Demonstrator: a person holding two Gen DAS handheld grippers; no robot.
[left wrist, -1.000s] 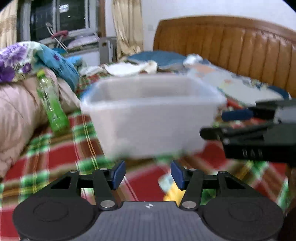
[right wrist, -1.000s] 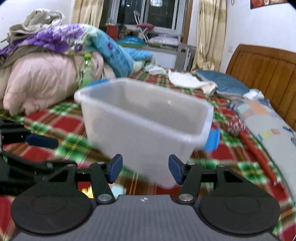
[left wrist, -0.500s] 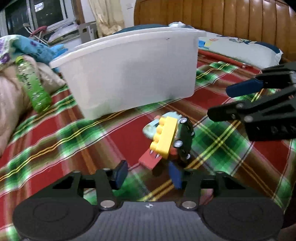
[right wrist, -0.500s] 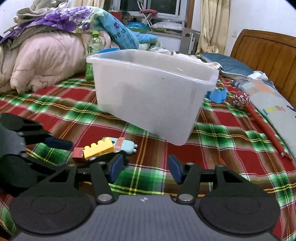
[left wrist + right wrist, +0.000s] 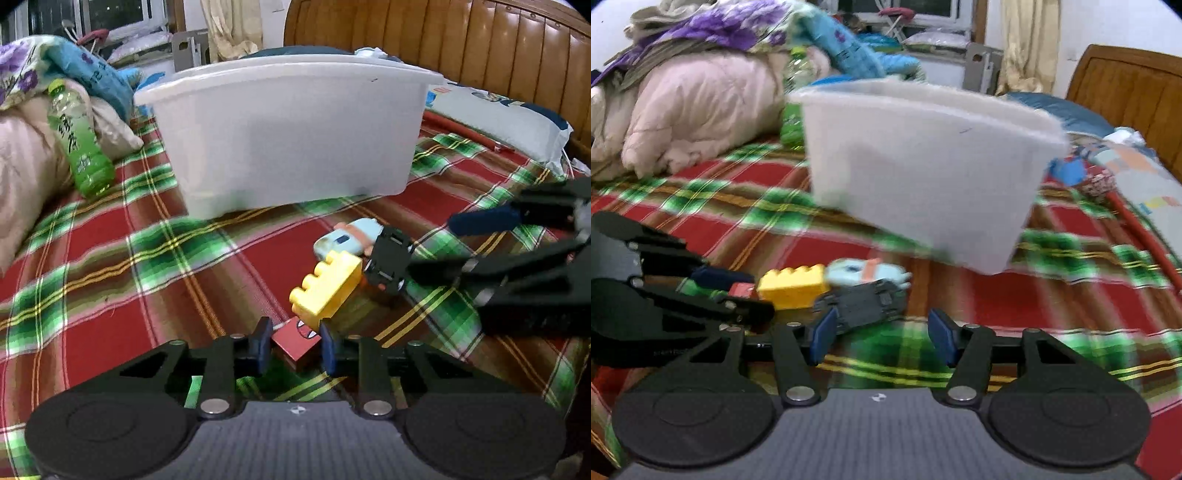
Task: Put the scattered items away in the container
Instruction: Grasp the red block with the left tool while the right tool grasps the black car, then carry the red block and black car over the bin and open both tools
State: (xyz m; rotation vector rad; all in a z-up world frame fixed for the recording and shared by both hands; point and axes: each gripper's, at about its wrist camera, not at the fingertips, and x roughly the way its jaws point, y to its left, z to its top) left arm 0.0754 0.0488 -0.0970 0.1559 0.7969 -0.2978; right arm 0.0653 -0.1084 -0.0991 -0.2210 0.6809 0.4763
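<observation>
The left gripper, jaws just closing, clamps the red block under the yellow brick. Right gripper jaws released, toy car just ahead; white bin beyond.

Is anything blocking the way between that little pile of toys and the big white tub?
Nothing visible does. Only bare plaid bedspread lies between the yellow building brick with the pale blue toy car and the white plastic tub; they must clear its tall wall.

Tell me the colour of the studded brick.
Yellow brick, clearest in the left wrist view.
</observation>
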